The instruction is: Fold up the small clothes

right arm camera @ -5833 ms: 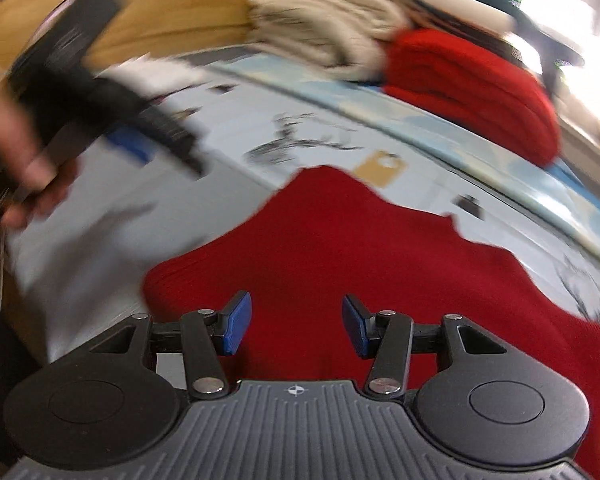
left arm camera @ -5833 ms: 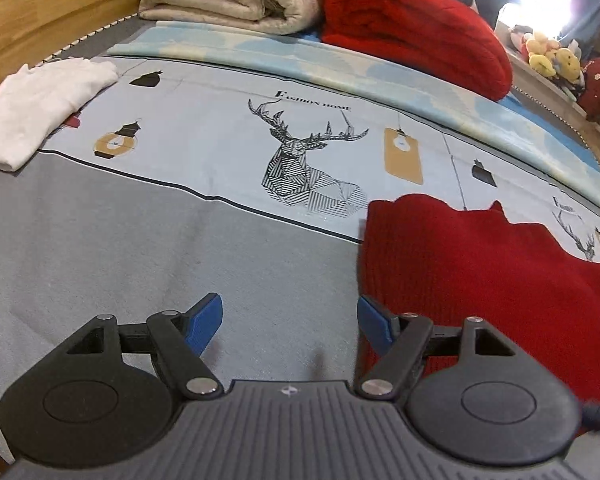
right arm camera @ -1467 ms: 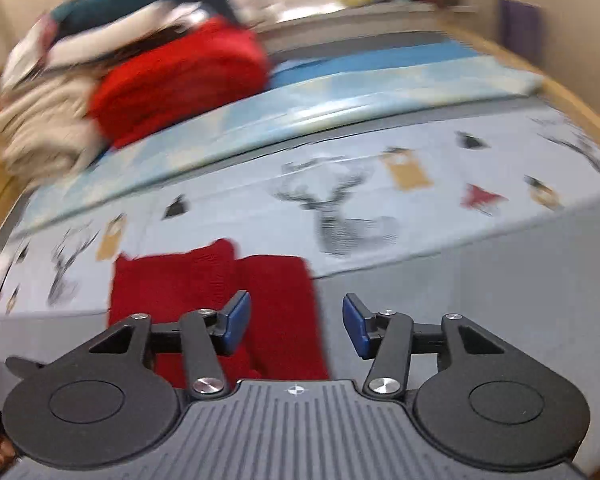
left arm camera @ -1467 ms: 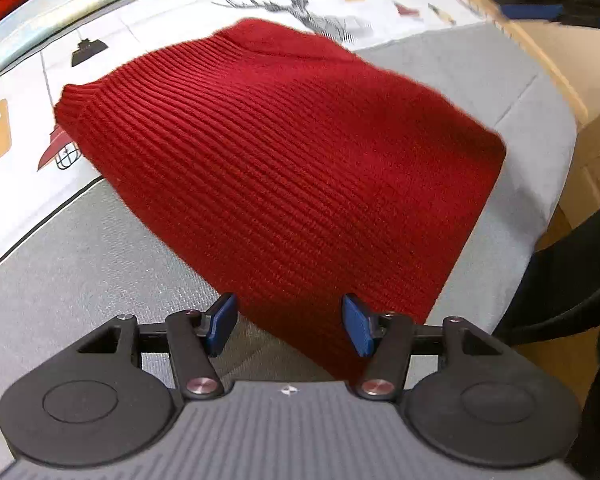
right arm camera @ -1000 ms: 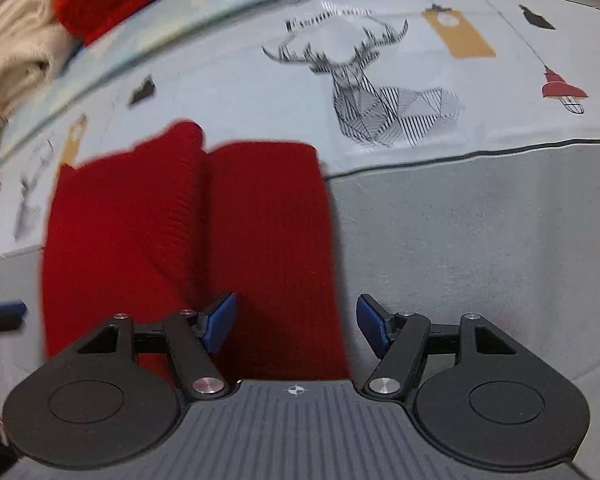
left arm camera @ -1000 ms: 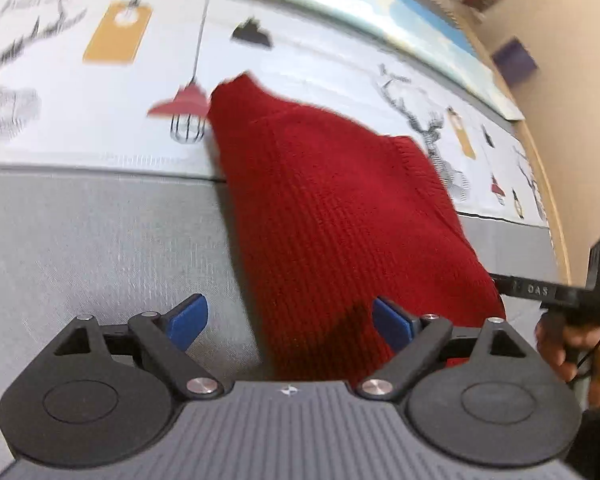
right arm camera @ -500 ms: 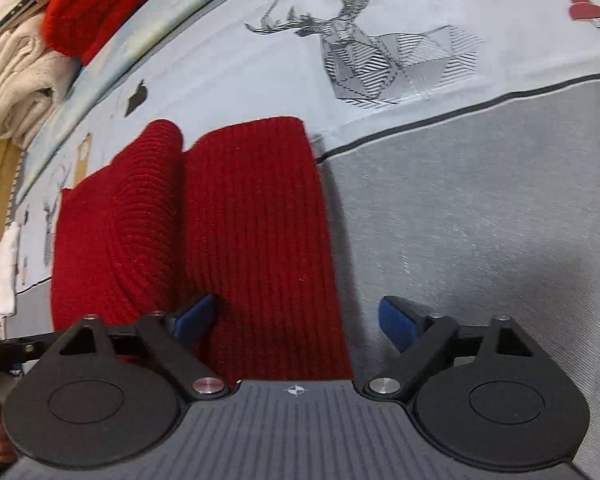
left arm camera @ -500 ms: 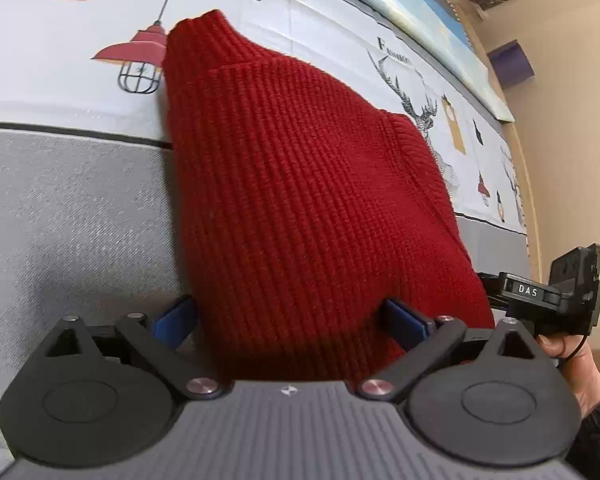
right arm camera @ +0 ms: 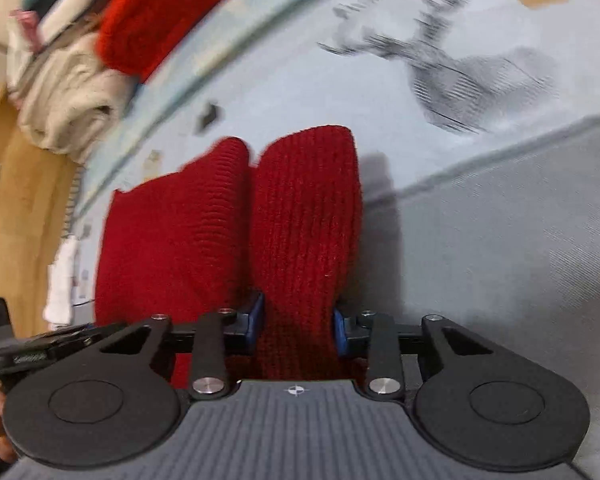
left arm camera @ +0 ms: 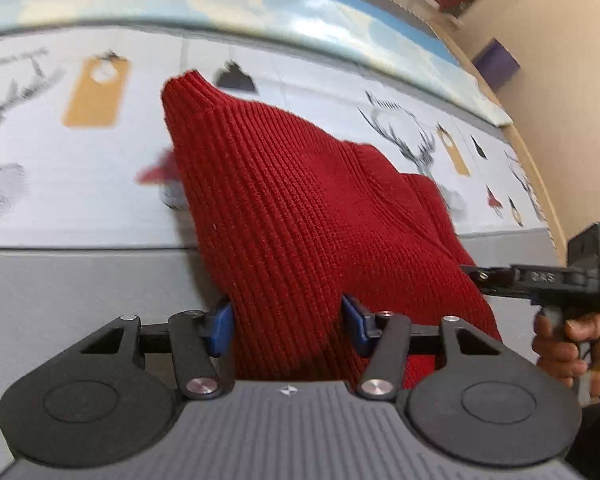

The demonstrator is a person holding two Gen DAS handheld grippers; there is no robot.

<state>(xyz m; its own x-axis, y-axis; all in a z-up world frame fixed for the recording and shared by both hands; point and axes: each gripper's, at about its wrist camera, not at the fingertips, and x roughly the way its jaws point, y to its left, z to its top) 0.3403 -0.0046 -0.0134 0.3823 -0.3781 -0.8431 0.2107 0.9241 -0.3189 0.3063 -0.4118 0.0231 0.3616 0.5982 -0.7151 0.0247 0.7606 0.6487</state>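
two handheld grippers, each seen from its own wrist camera, both clamp the near edge of a red knit sweater (left arm camera: 300, 216) on a bed. closest in the left wrist view, the left gripper (left arm camera: 287, 322) has its blue pads pressed against either side of a raised bunch of the sweater's ribbed fabric, so it is clenched on the garment. the knit rises straight ahead of the fingers and runs away to a ribbed cuff or hem at its far tip. to the right of this gripper, near the sweater's edge, the right gripper (left arm camera: 540, 278) shows from the side as a black tool held by a hand (left arm camera: 572, 344). closest in the right wrist view, the right gripper (right arm camera: 298, 322) likewise pinches a thick fold of the red sweater (right arm camera: 304, 216) between its blue pads, with a second fold lying just to the left of it. at the left edge the other black tool (right arm camera: 28, 350) is partly in frame. under the sweater lies a grey and pale blue bedsheet (left arm camera: 60, 272) printed with deer heads and lamps. farther ahead, at the far side of the bed, sit folded cream blankets (right arm camera: 68, 108) and a red blanket (right arm camera: 156, 20); that part is blurred. no containers show in either view.
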